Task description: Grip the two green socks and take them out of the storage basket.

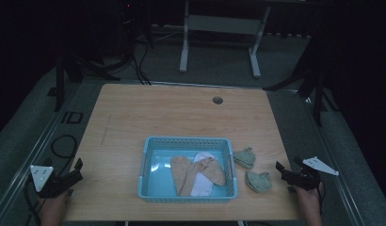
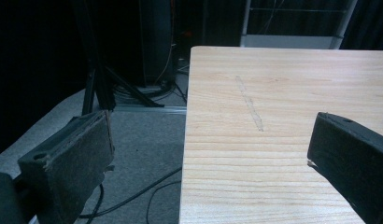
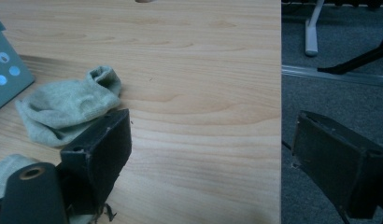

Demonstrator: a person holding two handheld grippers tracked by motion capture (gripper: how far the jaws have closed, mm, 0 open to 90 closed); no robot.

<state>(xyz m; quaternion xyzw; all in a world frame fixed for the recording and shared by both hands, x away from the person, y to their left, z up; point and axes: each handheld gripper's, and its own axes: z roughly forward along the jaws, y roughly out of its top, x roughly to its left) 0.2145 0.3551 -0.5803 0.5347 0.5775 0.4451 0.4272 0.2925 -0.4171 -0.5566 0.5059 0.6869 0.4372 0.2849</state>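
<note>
Two grippers are held low at the near corners of a wooden table [image 1: 158, 113], one per hand. The left gripper [image 1: 68, 176] is seen at the table's left edge w/ jaws spread wide and nothing between them; in the left gripper view its gap [image 2: 208, 154] straddles the edge, one jaw over the grey floor [image 2: 143, 140], the other over the wood. The right gripper [image 1: 287, 172] is held at the right edge, jaws also spread and empty; in the right gripper view [image 3: 208, 154] one jaw is over the wood, the other past the table edge over the floor. A light-blue basket [image 1: 148, 150] is set near the front centre of the table. Inside it, approx. at its middle-right, tan socks [image 1: 181, 174] are laid across a white sock [image 1: 200, 186]. Two green socks are left on the bare wood just right of the basket: a far green sock [image 1: 245, 157] close beside the basket wall, and a near green sock [image 1: 258, 181] between basket and right gripper. In the right gripper view the far one [image 3: 68, 109] is seen bunched, cuff open, beside the basket corner [image 3: 5, 74], and part of the near one [image 3: 3, 175] is seen behind the left-hand jaw; contact w/ the jaw cannot be told. A small round grommet [image 1: 217, 100] is set in the table's far side. Black cables [image 1: 64, 146] are coiled on the floor at left.
</note>
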